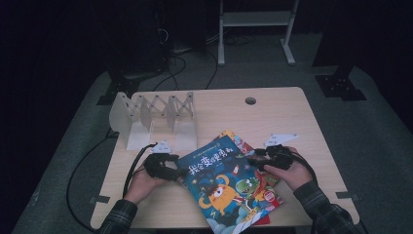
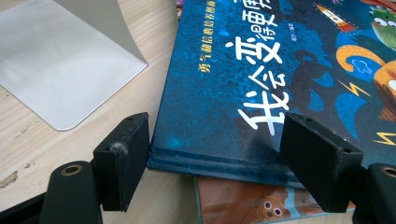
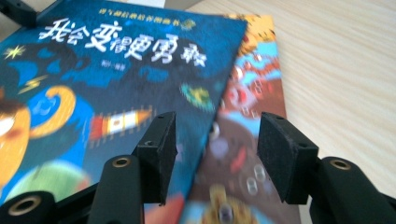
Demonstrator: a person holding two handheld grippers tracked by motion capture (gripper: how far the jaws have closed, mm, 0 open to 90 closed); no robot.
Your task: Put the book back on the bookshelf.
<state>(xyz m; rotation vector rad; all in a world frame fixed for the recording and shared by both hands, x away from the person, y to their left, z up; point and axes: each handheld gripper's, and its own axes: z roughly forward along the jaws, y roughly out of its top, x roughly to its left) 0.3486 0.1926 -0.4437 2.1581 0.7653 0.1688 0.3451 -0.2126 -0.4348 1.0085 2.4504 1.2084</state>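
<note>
A blue picture book (image 1: pixel 221 180) lies tilted on the wooden table (image 1: pixel 272 112), on top of a red-brown picture book (image 1: pixel 271 195). My left gripper (image 1: pixel 178 171) is at the blue book's left edge. In the left gripper view its jaws (image 2: pixel 217 140) stand apart around the corner of the blue book (image 2: pixel 261 70), one jaw beside the spine and the other over the cover, with the lower book (image 2: pixel 252 205) peeking out beneath. My right gripper (image 1: pixel 253 158) is open at the books' right side. Its jaws (image 3: pixel 217 135) hover over the blue book's edge (image 3: pixel 93 70) and the lower book (image 3: pixel 247 116).
A white folding book rack (image 1: pixel 156 117) with several upright dividers stands at the table's back left; its base plate (image 2: pixel 60 60) lies close to my left gripper. A cable hole (image 1: pixel 250 101) sits near the far edge. A metal stand (image 1: pixel 255 19) is on the floor beyond.
</note>
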